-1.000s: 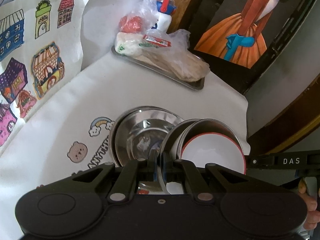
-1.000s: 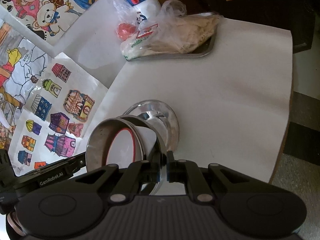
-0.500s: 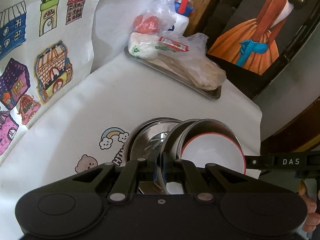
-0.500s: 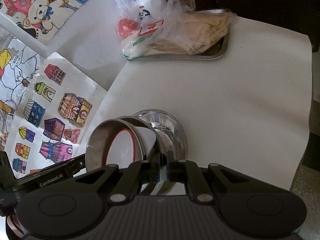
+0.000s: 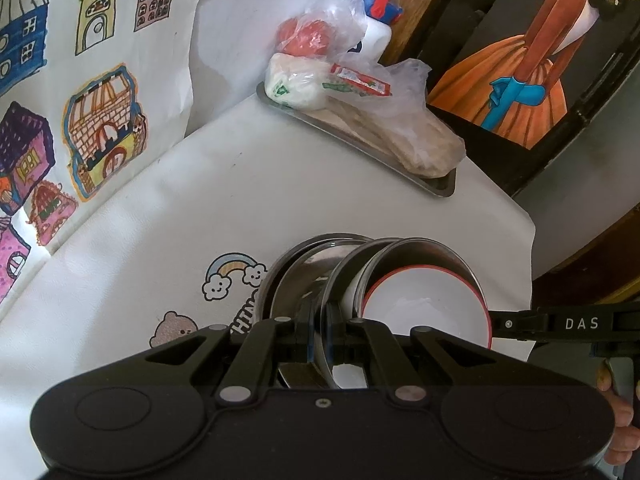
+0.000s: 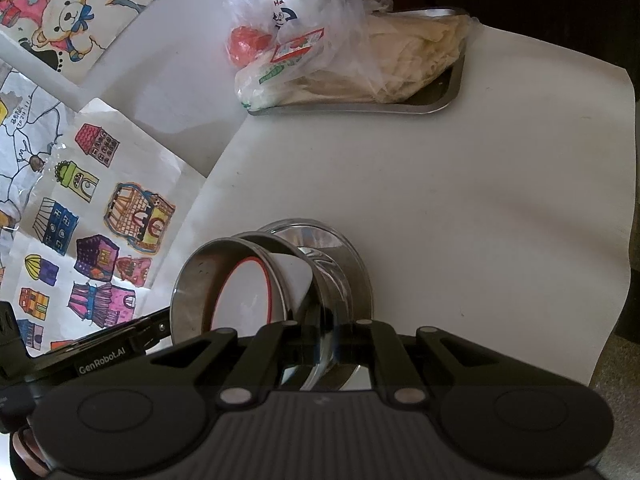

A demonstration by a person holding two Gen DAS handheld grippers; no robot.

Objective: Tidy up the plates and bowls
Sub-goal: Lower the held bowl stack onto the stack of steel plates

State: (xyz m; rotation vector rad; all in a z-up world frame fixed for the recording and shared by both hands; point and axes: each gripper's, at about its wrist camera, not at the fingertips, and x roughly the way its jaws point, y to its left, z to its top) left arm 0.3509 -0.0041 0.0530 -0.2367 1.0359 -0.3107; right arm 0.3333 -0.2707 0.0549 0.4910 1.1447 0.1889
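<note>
A stack of dishes is held tilted above the white table: a steel plate (image 5: 288, 276) lowest, a steel bowl (image 5: 440, 254) on it, and a white bowl with a red rim (image 5: 424, 304) nested inside. My left gripper (image 5: 319, 344) is shut on the stack's near rim. My right gripper (image 6: 324, 344) is shut on the opposite rim. The right wrist view shows the steel plate (image 6: 344, 252), steel bowl (image 6: 192, 280) and white bowl (image 6: 244, 296) the same way. Each gripper's arm shows at the edge of the other's view.
A steel tray (image 5: 436, 186) with plastic bags of food stands at the table's far end, with a white bottle (image 5: 376, 34) behind it. Children's drawings (image 5: 92, 120) cover the wall on the left. The table's right edge (image 6: 624, 240) drops off.
Both grippers have carried the stack forward over the table toward the tray. The grip on the stack is unchanged.
</note>
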